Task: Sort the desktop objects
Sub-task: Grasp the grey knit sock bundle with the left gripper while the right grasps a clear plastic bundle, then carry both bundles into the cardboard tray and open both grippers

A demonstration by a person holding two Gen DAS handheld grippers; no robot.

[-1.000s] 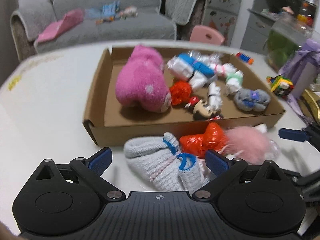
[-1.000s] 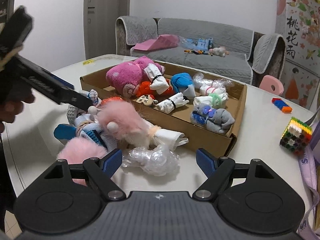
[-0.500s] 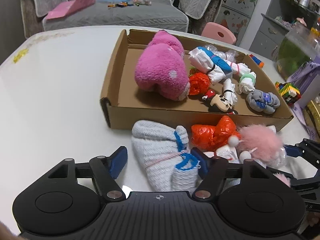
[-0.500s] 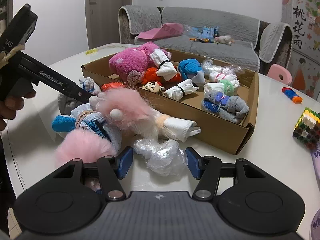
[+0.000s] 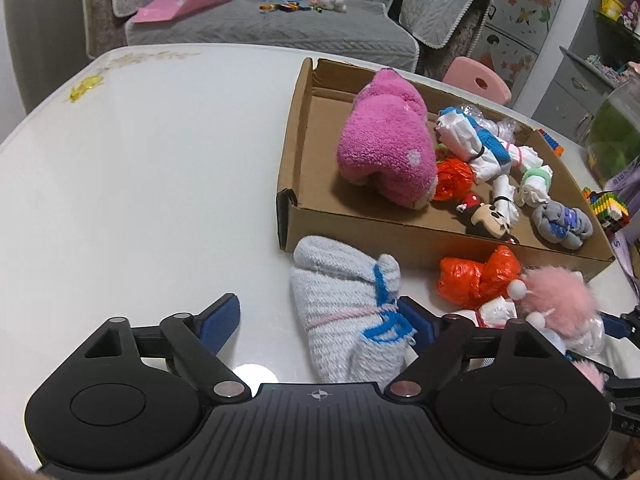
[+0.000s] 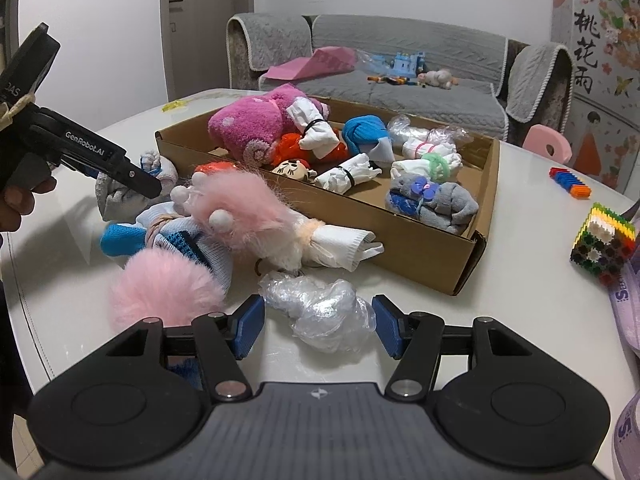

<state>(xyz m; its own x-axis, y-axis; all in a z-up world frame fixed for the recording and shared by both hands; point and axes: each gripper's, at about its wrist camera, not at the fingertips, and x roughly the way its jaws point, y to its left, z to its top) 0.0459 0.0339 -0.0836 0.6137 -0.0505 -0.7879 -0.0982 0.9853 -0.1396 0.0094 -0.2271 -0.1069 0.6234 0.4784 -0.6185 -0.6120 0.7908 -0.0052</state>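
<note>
A cardboard tray (image 5: 360, 228) (image 6: 424, 264) holds a pink plush (image 5: 388, 152), rolled socks and small toys. In front of it lie a pale blue knitted bundle (image 5: 340, 312) (image 6: 120, 196), an orange bag (image 5: 476, 276), pink furry pompoms (image 6: 240, 208) and a clear plastic bag (image 6: 320, 308). My left gripper (image 5: 320, 320) is open, its fingers on either side of the knitted bundle's near end, the left one well clear of it. My right gripper (image 6: 318, 326) is open, its blue pads flanking the clear plastic bag.
A colourful block cube (image 6: 604, 248) and a blue-orange brick strip (image 6: 570, 182) sit right of the tray. A purple ribbon (image 6: 628, 312) lies at the right edge. A grey sofa (image 6: 400, 64) stands beyond the white table (image 5: 140, 180).
The left gripper has swung left and closed in on the knitted bundle. The right gripper's fingers have narrowed and moved forward around the clear plastic bag.
</note>
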